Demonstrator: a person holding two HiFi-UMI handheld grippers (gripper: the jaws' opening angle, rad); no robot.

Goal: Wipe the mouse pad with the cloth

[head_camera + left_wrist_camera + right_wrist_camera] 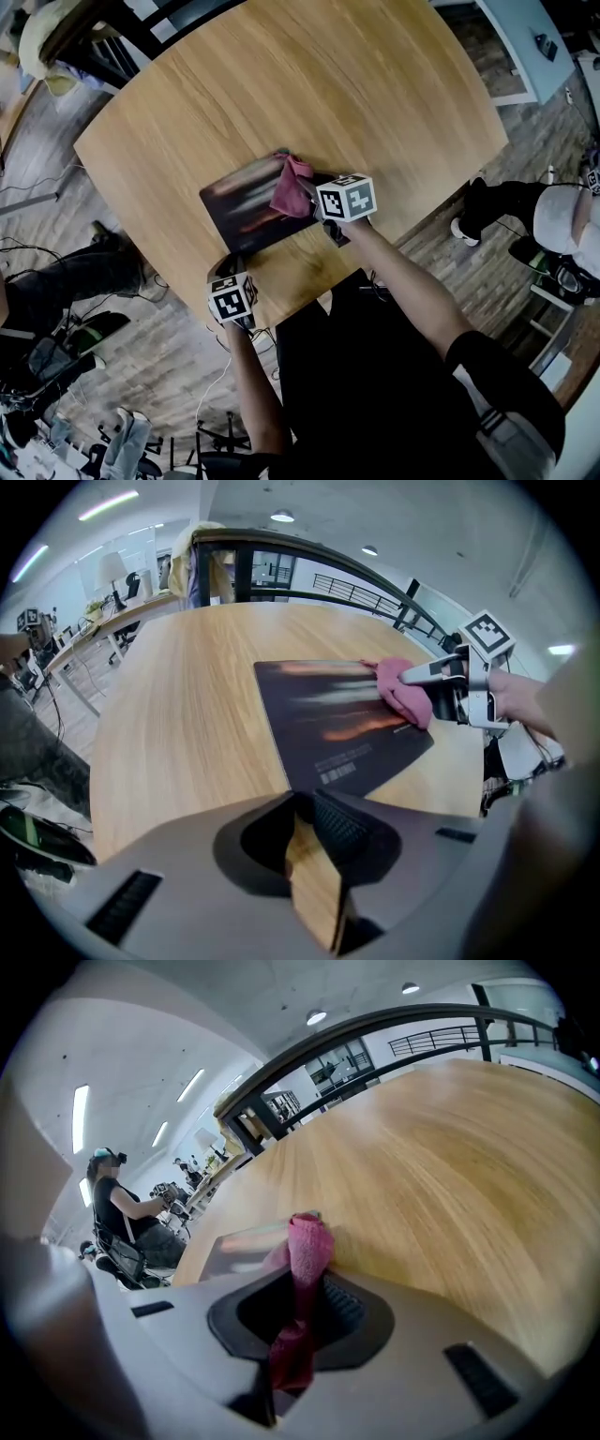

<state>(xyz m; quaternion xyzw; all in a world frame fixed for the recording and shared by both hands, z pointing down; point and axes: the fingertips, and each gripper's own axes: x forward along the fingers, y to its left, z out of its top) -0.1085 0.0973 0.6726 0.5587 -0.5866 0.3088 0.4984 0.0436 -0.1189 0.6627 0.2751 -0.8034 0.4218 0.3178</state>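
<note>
Here, bunched pink cloth (292,187) on dark mouse pad (239,214).

We see a broad wooden table (309,103), wood-plank floor (178,375) around it, a seated person in a headset (120,1211) far left, dark railing (394,1021) beyond, ceiling strip lights (82,1105).

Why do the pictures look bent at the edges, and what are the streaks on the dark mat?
Right gripper view: the wide lens bows the table and darkens the corners. Left gripper view: pale streaks on the mouse pad look like reflected ceiling lights, or print. Head view: they appear smeared.
</note>
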